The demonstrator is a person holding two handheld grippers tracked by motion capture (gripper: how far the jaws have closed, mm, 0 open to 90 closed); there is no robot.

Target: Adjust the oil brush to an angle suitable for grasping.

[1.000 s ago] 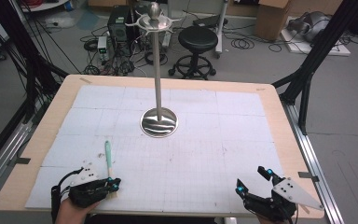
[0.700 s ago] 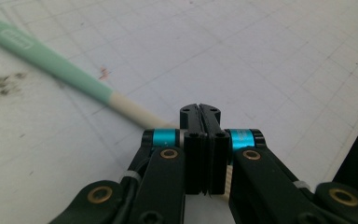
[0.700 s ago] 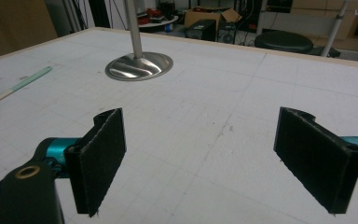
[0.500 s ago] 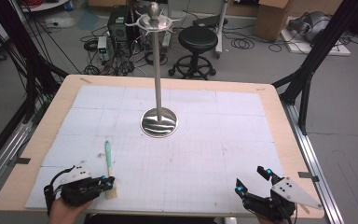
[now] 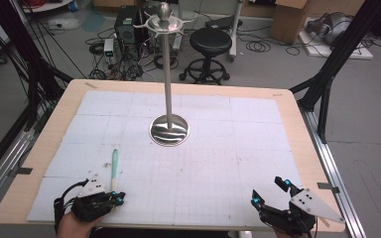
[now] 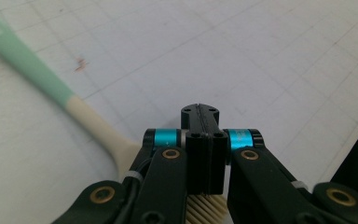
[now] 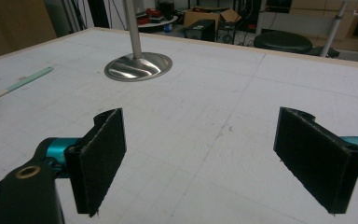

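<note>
A brush [image 5: 114, 166] with a mint-green handle and a cream head lies on the white gridded mat [image 5: 218, 163] at the front left. My left gripper [image 5: 116, 198] sits over its near end. In the left gripper view this gripper [image 6: 200, 111] is shut, with the jaws pressed flat together. The brush's neck [image 6: 100, 130] runs under the left jaw arm, and cream bristles [image 6: 205, 210] show beneath the jaws. My right gripper [image 5: 267, 191] rests at the front right, open. Nothing lies between its wide-apart pads [image 7: 103, 154] in the right gripper view.
A tall metal stand with a round polished base [image 5: 169, 130] rises from the middle of the table to a hooked top [image 5: 164, 20]. Its base [image 7: 138, 66] also shows in the right gripper view. The table's wooden rim [image 5: 59, 111] frames the mat. Behind stand a stool [image 5: 211, 42] and cables.
The left hand and its gripper have shifted slightly while staying at the brush's near end. The right gripper and the brush have not moved.
</note>
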